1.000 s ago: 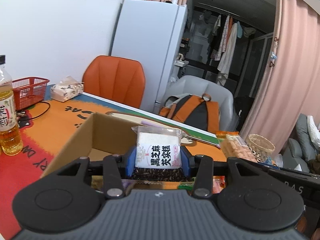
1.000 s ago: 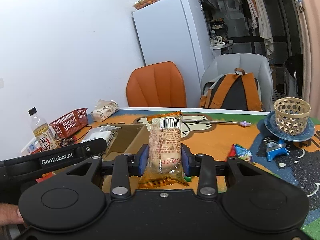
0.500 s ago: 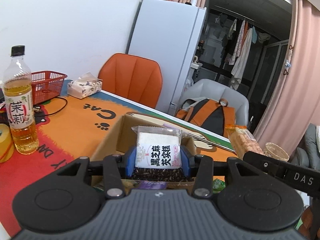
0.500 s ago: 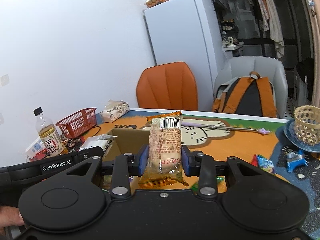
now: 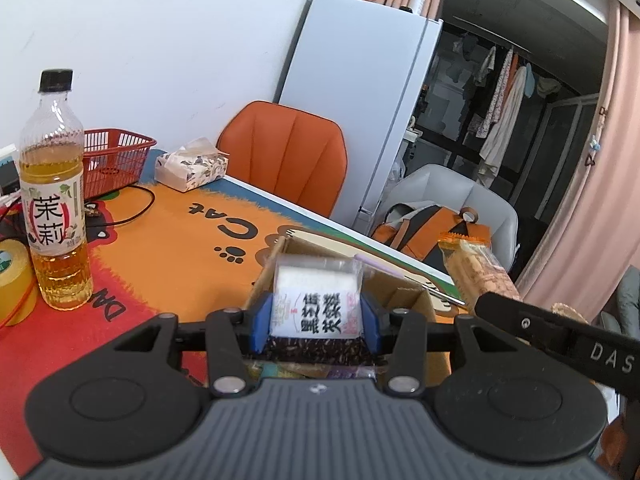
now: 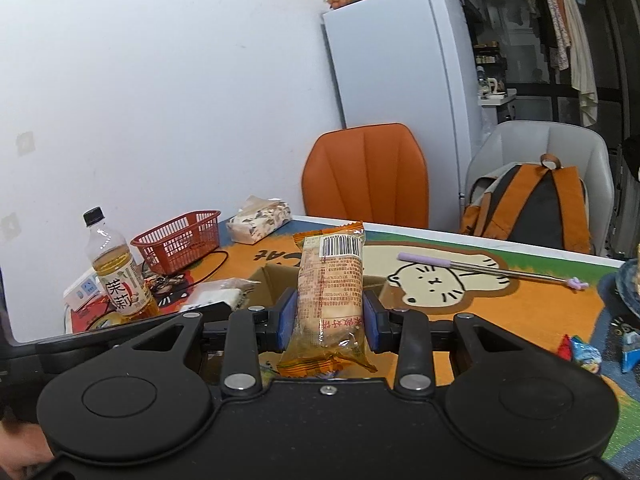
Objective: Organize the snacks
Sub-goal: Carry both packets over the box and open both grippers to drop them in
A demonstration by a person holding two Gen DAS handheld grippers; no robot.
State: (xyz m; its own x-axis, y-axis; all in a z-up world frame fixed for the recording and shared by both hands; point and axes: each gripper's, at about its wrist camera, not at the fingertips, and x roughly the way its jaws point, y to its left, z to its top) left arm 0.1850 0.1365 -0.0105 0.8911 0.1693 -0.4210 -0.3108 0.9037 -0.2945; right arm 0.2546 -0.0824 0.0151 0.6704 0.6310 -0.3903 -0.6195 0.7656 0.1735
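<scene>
Since the earlier frames, the cardboard box sits smaller and farther ahead of the jaws, and the tea bottle has neared. The left gripper clamps a black sesame packet; the right gripper clamps an orange cracker packet. Only the right view shows loose snacks right of its jaws.

Plain white wall across upper left of frame. White refrigerator at centre, against wall. Orange chair in front, at far edge of table with orange cat-print mat. Grey chair right of centre, holding orange backpack. Pink curtain along right edge. Clothes hanging in dim space beyond.
</scene>
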